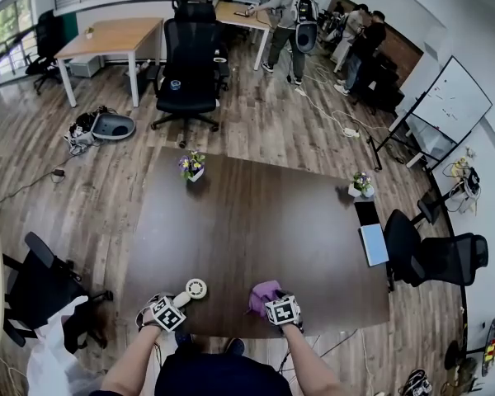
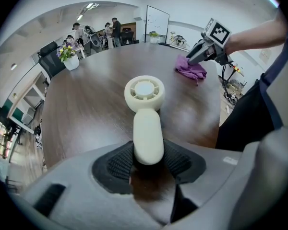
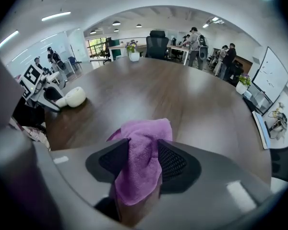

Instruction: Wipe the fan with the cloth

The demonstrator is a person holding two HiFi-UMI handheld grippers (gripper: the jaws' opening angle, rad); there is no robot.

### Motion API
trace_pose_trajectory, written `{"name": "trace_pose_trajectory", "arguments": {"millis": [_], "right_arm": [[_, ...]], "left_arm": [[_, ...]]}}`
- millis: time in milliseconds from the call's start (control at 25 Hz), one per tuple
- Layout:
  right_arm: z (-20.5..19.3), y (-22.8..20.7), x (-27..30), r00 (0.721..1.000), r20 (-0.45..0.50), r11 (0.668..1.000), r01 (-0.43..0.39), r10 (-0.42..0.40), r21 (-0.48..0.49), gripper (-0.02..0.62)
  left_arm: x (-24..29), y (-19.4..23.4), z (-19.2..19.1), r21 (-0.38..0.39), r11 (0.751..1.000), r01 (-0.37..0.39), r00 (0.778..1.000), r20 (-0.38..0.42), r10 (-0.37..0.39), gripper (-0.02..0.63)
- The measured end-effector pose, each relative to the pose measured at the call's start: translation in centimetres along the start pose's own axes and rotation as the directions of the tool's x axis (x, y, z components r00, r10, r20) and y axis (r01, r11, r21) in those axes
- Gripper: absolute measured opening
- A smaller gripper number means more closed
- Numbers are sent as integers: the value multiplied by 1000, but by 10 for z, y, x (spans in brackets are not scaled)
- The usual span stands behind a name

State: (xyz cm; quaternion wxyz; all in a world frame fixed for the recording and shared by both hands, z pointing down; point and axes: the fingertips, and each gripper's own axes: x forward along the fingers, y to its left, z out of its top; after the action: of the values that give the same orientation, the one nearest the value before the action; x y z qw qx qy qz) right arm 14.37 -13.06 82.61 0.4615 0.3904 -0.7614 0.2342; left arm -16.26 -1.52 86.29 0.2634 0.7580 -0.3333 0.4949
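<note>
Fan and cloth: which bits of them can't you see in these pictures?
Fan: its handle's end, in the left gripper view, sits hidden between the left gripper's pads.
Fan's blades: too small to tell in the head view.
Cloth: its near part, in the head view, is covered by the right gripper.

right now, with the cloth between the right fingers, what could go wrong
The cloth is a loose bunch between the wide-apart fingers of the right gripper; closing on one fold could let it slip mid-wipe.
The left gripper clamps only the handle end of the fan, so pressing on its head may twist it.
Both sit near the table edge, so a drop could go over.
</note>
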Motion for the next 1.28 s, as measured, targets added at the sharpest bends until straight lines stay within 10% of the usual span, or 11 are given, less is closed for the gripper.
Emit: {"name": "trace_pose_trajectory", "arguments": {"millis": [600,1280], "right_arm": [[1,-1,12,999,-49,1000,1,0,7,100],[79,90,-44,963,214,972,-118,161,-201,92]], "left_arm": [[-1,-2,2,15,1000,-8,1000,14,7,198],[-1,-4,3,121,993,11,1000,12,-13,198]]}}
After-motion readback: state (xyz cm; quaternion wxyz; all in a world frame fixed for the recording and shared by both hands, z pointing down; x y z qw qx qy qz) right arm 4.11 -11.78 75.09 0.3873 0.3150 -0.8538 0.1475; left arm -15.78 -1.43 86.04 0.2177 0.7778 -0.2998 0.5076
